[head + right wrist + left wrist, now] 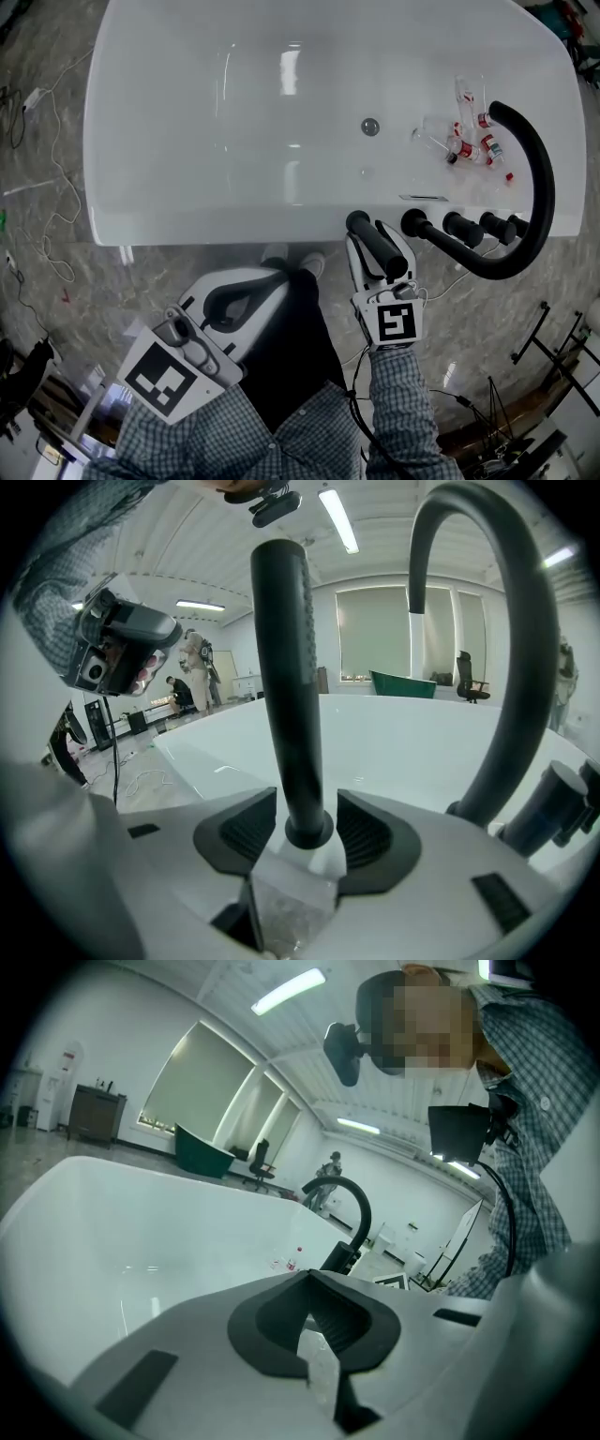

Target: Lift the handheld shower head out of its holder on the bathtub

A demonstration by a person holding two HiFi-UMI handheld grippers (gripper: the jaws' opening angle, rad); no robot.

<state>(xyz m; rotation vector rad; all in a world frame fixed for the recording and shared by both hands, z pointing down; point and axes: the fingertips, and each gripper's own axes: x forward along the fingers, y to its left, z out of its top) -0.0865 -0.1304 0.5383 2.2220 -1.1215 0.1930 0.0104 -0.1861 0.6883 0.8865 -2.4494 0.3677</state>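
Observation:
The black handheld shower head (384,251) stands on the white bathtub's near rim (187,225), left of the black knobs. My right gripper (375,239) reaches over that rim with one jaw on each side of it. In the right gripper view the shower head (289,667) rises upright between the ribbed pads (248,834), its foot on the rim. A small gap shows on either side, so the right gripper (307,822) is open. My left gripper (246,286) hangs low in front of the tub, away from the fittings. Its pads (281,1321) meet with nothing between them.
A tall black curved spout (539,178) arches over the tub's right end, close beside the shower head. Black knobs (461,228) line the rim under it. Several small bottles (473,141) lie inside the tub near the drain (370,126). Cables (56,187) trail on the floor at left.

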